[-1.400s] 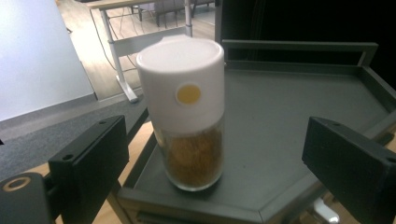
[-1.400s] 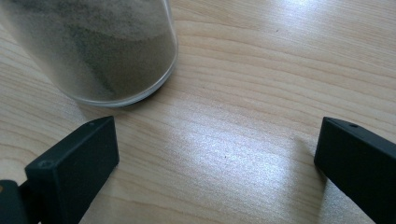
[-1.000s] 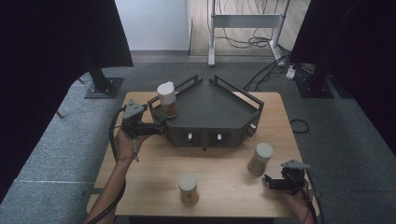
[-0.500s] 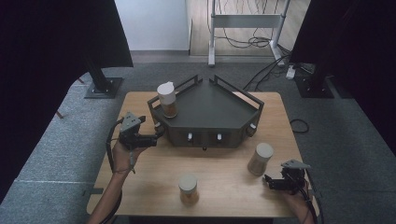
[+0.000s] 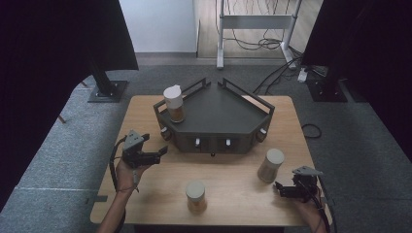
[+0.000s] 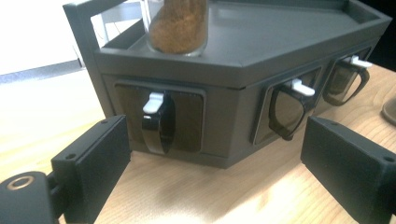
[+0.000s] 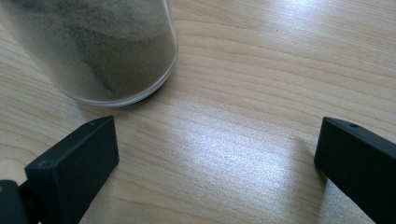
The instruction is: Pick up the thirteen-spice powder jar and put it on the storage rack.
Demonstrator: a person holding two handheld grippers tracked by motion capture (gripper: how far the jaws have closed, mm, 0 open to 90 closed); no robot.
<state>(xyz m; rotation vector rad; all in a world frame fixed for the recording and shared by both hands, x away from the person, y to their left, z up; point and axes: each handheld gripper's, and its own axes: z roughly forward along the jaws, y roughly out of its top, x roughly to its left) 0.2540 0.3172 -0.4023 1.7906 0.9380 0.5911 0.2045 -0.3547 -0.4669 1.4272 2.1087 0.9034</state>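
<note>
A pale wooden table stands on grey carpet. Toward its far middle sits a dark, angular rack with a flat tray top, rails at its sides and a row of knobs along the front faces; its base rests directly on the wood. Two jars stand on the bare tabletop in front of it: one with brown filling near the front edge, about the middle, and one with greyish filling to the right, well apart from the first and nearer the rack.
</note>
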